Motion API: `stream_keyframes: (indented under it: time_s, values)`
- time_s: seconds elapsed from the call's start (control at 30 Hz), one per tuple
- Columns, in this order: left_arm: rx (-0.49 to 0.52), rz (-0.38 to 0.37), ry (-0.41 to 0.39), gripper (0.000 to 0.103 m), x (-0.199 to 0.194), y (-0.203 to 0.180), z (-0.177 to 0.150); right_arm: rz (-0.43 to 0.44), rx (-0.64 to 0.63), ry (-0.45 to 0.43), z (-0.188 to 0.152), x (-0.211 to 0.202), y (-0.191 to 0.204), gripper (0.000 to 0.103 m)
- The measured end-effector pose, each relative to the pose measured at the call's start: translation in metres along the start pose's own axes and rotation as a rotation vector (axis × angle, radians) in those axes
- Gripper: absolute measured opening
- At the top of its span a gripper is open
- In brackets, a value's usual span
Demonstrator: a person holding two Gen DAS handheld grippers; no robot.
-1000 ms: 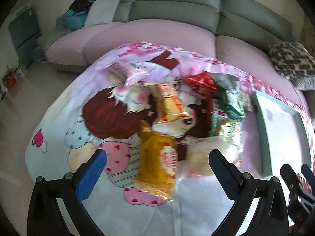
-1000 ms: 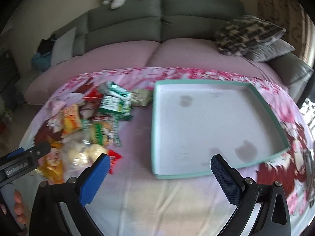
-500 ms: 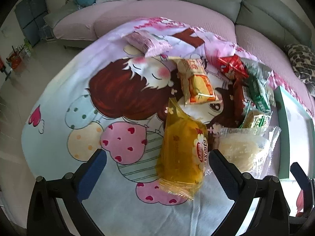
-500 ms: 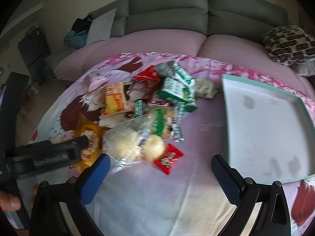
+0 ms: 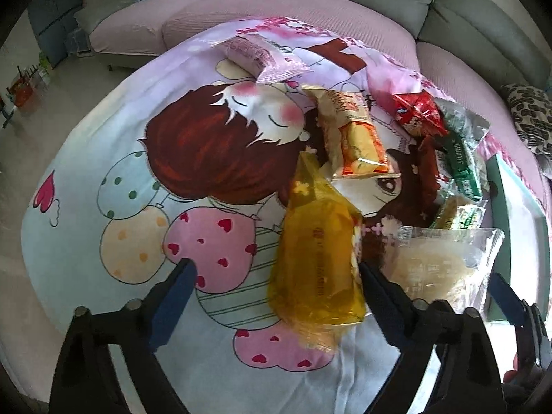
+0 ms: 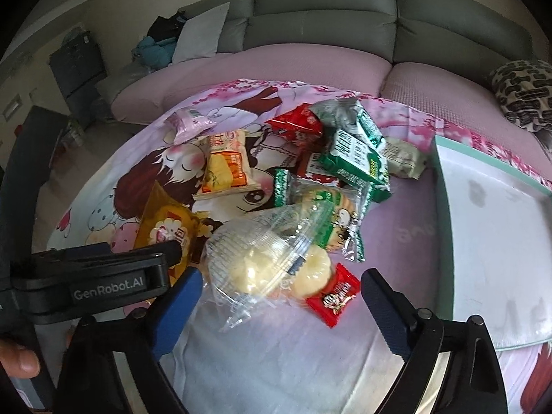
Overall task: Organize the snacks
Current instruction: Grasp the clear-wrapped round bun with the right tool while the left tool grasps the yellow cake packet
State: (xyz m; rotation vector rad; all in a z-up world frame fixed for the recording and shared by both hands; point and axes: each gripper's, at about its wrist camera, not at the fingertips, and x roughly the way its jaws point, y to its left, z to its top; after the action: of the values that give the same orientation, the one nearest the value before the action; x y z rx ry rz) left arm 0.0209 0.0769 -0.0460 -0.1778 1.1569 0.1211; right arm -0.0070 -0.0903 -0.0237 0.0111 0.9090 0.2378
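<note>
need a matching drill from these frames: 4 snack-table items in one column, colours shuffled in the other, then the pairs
Items:
1. tray
2. small flat packet nearest the right tongs
3. large packet between the left tongs fingers
4. round pastries' bag

Colours:
A. yellow
B. clear
C. red
D. teal-rimmed

Pairs: 1-D, 2-C, 3-A, 4-B

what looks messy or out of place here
The snacks lie in a loose overlapping heap on the cartoon cloth rather than in the teal tray, which holds none. The clear bun bag partly covers a green-edged cracker pack.
</note>
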Motion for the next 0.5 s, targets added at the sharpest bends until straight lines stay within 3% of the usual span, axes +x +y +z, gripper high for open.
stream_keyframes:
  time_s: [0.43, 0.5]
  values:
    - [-0.024, -0.081, 0.012, 0.071, 0.001, 0.001, 0.003, 0.028, -0.071, -0.030, 0.005, 0.007, 0.013, 0.078]
    - [-0.028, -0.093, 0.012, 0.067, 0.001, 0.002, 0.003, 0.031, -0.074, -0.039, 0.006, 0.005, 0.013, 0.068]
